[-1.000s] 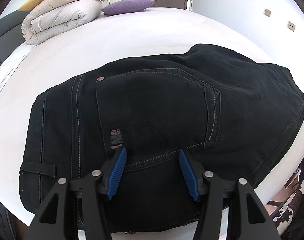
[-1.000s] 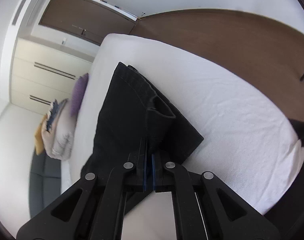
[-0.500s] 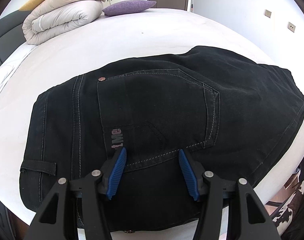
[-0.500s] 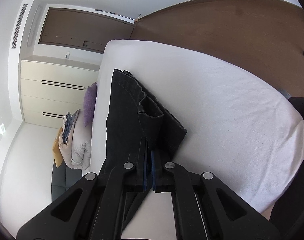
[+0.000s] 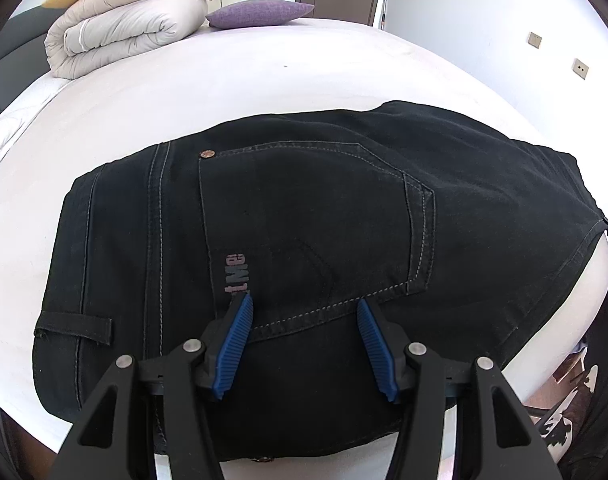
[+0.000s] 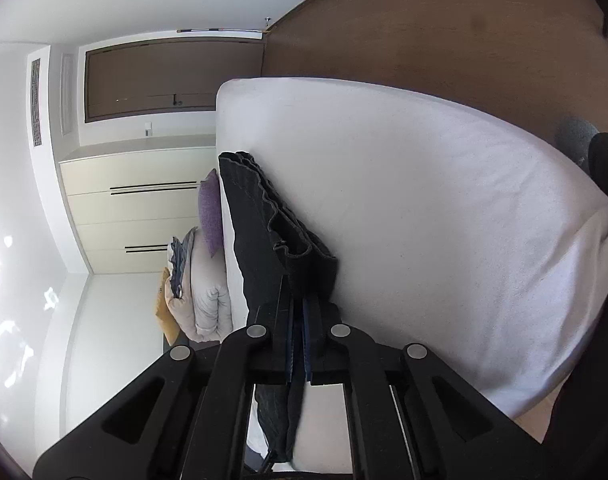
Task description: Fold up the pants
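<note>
Denim lies dark across the white bed [image 5: 264, 92]: the black pants [image 5: 324, 208] are spread seat-up near the closest edge, back pocket [image 5: 312, 216] facing us, with a rolled duvet [image 5: 120, 32] and a purple pillow [image 5: 260, 14] well apart at the far end. Our left gripper [image 5: 304, 312] hovers over the lower pocket seam with its blue fingers [image 5: 238, 338] spread and nothing between them; whether the tips touch the cloth we cannot tell. Our right gripper [image 6: 299, 320] has its fingers clamped tight on a bunched edge of the pants [image 6: 264, 232], several layers stacked in the pinch, and the camera is rolled so the bed [image 6: 444, 208] looks upended. We judge a fold is under way, with the right side carrying fabric while the left is free to pin. The risks we see: the thick stack could slide out of the right pinch, since only a narrow strip is caught; the layers could fan apart and land misaligned; and with nothing anchoring the seat, a pull may drag the whole garment toward the bed's edge, where part of it already hangs close to the drop.
</note>
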A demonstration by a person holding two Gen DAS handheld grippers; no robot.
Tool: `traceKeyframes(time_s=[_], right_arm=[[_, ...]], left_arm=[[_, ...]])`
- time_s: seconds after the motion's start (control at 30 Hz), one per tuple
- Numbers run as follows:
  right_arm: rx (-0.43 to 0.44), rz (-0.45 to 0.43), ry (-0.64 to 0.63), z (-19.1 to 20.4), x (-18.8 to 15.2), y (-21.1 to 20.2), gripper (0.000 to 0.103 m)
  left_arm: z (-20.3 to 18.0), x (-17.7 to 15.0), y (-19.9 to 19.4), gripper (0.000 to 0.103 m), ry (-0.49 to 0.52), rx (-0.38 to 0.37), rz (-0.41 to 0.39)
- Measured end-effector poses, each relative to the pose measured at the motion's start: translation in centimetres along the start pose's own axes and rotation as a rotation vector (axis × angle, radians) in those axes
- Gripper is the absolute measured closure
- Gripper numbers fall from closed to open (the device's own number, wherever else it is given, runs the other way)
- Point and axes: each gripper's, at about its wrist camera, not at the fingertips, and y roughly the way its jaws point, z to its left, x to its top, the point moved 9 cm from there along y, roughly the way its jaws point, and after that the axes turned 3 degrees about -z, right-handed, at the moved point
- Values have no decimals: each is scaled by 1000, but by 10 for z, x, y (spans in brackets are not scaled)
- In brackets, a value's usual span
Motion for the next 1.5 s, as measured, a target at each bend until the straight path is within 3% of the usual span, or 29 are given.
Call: traceKeyframes(time_s=[0.07, 0.13, 0.17, 0.2, 0.23, 0.3, 0.37, 0.47, 0.57, 0.67, 0.83, 0.97, 1.1, 1.3, 1.33, 1.37, 1.43, 1.5], right_arm=[[-69, -75, -77, 7, 12, -11, 97], [-176, -161, -124, 11, 26, -25, 72], [-174, -179, -133, 16, 27, -29, 61], [-156, -186, -153, 26, 25, -32, 41], [-147, -180, -199, 40, 19, -32, 37], [-128, -116, -304, 66, -6, -23, 36], [-58, 37, -362, 91, -53, 7, 36], [33, 273, -349, 110, -124, 55, 36], [38, 466, -335, 113, -191, 101, 36], [14, 547, -299, 106, -220, 129, 38], [3, 588, -255, 102, -230, 156, 38], [0, 615, -291, 100, -253, 179, 38], [-19, 654, -265, 72, -275, 174, 41], [-24, 669, -230, 69, -285, 181, 42], [-27, 674, -235, 68, -287, 184, 45], [-34, 680, -244, 67, -290, 189, 56], [-55, 690, -248, 60, -295, 197, 91], [-79, 683, -239, 47, -296, 200, 101]], left_arm=[[2, -1, -1, 46, 0, -2, -2], [3, -1, -2, 46, -1, -5, -6], [3, -2, -3, 46, -2, -7, -7], [3, -2, -3, 46, -5, -9, -9], [2, -2, -2, 46, -7, -11, -10], [3, -1, -2, 46, -9, -13, -11], [3, -3, -4, 46, -8, -14, -12], [3, -3, -4, 46, -8, -13, -12], [3, -3, -3, 46, -9, -16, -14], [5, -2, -4, 46, -23, -31, -20], [10, -3, -6, 46, -35, -47, -24], [11, -3, -7, 46, -31, -44, -25], [11, -3, -7, 46, -33, -46, -26], [8, -2, -6, 46, -31, -41, -26], [7, -2, -6, 46, -29, -40, -26], [7, -2, -6, 46, -28, -39, -25], [7, -2, -6, 46, -26, -37, -25], [6, -2, -6, 46, -25, -38, -25]])
